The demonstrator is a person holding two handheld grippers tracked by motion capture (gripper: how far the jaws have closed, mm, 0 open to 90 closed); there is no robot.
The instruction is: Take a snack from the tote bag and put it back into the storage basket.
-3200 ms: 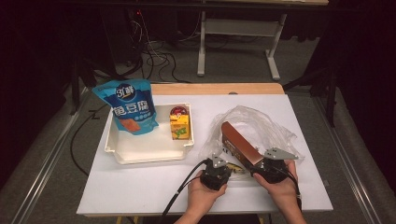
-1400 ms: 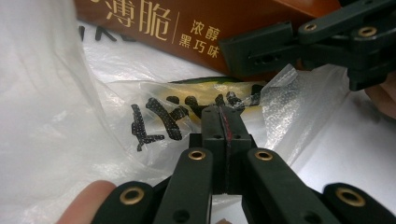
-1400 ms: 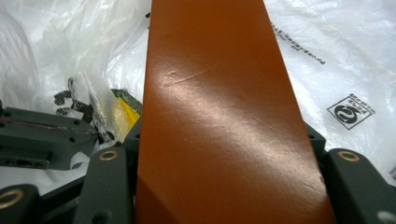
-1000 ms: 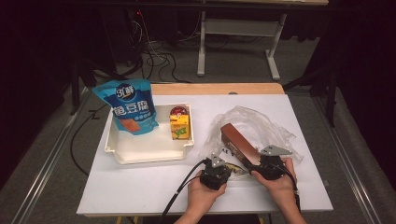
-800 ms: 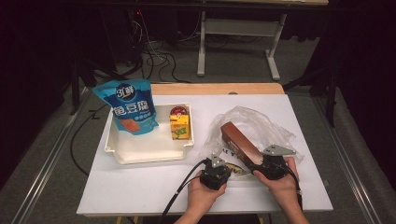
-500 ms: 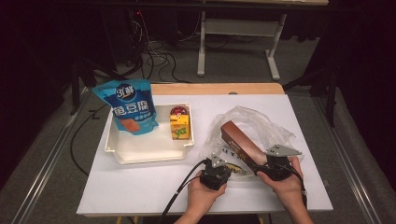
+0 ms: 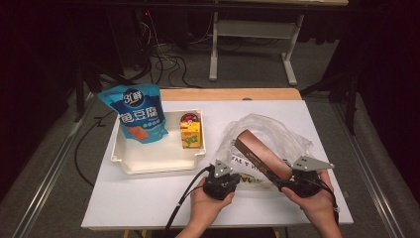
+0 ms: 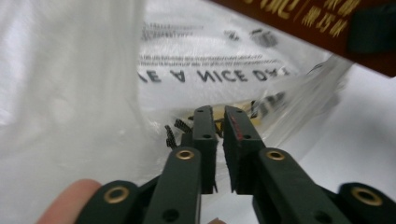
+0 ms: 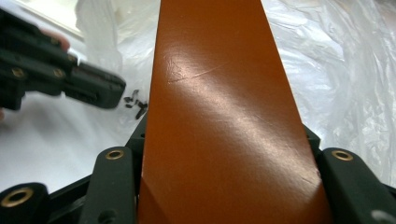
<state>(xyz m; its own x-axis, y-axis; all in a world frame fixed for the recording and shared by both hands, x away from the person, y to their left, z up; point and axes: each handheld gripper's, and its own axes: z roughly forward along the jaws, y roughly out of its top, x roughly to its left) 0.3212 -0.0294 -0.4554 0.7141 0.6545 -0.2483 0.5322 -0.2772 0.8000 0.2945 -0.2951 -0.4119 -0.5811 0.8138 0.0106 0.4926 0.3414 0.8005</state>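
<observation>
Box (image 7: 260, 157): long, glossy brown carton, clamped at its near end by right gripper (image 7: 297, 184), long axis slanting up-left over crinkled clear plastic bag (image 7: 277, 130). Left gripper (image 8: 219, 140) view shows bag print "A NICE DAY"; jaws just parting, narrow gap, film apparently slack between the tips.

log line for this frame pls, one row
left gripper: jaws just easing apart at clear plastic bag edge | right gripper: shut on long brown box, tilted up over bag | white tray: untouched
</observation>
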